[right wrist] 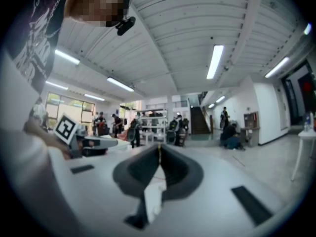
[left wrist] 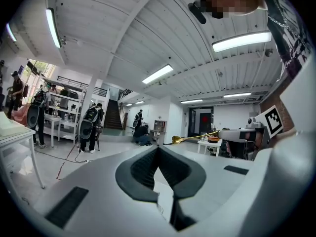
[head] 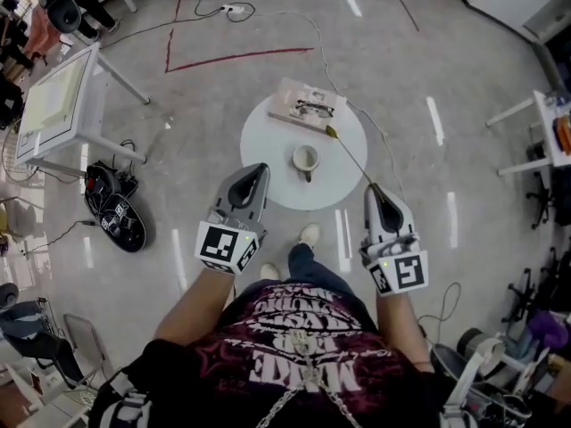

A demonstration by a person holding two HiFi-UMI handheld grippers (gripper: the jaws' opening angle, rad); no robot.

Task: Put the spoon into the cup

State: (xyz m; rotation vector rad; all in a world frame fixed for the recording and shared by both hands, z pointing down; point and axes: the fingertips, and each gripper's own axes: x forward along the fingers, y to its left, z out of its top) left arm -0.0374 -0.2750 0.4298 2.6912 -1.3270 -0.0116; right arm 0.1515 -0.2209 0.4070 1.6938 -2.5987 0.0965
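A white cup (head: 306,160) stands near the middle of the round white table (head: 268,141). My right gripper (head: 372,188) is shut on the handle end of a long gold spoon (head: 350,155). The spoon slants up and left, and its bowl hangs over the table just right of the cup. In the right gripper view the jaws (right wrist: 159,146) pinch the thin handle edge-on. My left gripper (head: 261,168) hovers at the table's near left edge with its jaws (left wrist: 158,148) closed on nothing. In the left gripper view the spoon (left wrist: 195,138) sticks out to the left of the right gripper.
A book with a pair of glasses on it (head: 303,105) lies at the table's far side. A white desk (head: 62,105) and a black case (head: 116,212) stand on the floor to the left. Cables run across the floor behind the table, and chairs and gear crowd the right edge.
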